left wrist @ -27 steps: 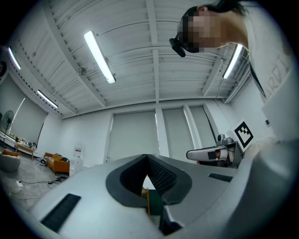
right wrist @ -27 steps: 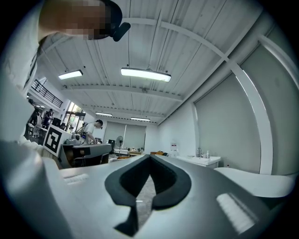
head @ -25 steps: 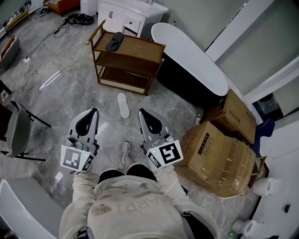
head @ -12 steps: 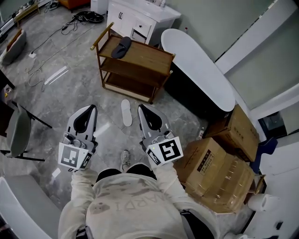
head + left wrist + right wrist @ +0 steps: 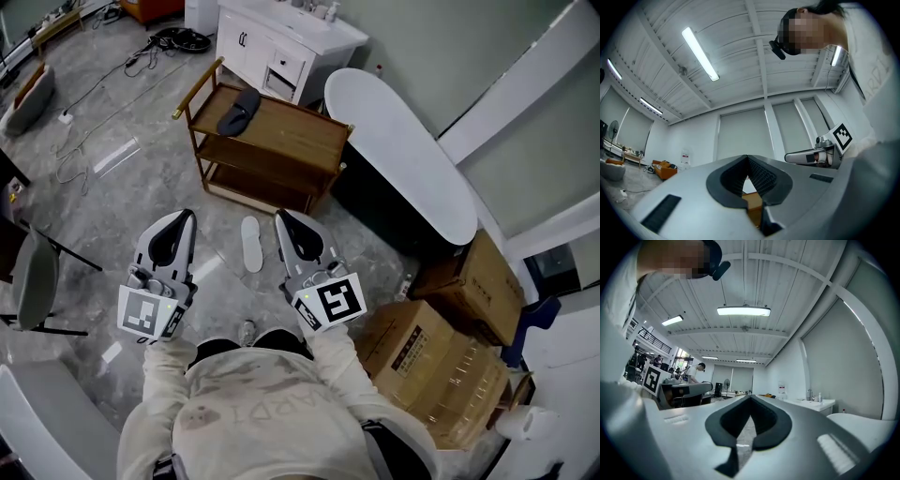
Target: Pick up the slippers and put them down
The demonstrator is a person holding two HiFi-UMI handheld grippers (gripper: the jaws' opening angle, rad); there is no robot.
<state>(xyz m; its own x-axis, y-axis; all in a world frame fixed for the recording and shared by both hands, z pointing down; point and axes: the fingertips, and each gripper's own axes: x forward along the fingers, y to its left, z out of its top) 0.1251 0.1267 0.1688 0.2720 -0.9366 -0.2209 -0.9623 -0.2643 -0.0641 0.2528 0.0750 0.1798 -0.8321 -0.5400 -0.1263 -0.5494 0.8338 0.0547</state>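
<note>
The person wears a cream sweatshirt (image 5: pixel 253 412) with faint lettering and dark trousers (image 5: pixel 251 345). The left claw (image 5: pixel 184 220) and right claw (image 5: pixel 283 220) are pale grey with black ribbed pads (image 5: pixel 761 176), each carrying a black-and-white marker cube (image 5: pixel 330 302).

Wooden shelf (image 5: pixel 302 133) — dark slipper (image 5: pixel 238 111); floor (image 5: pixel 117 211) — white slipper (image 5: pixel 250 244)

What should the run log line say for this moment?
left gripper: shut, empty | right gripper: shut, empty | white slipper: on floor | dark slipper: on cart top shelf
</note>
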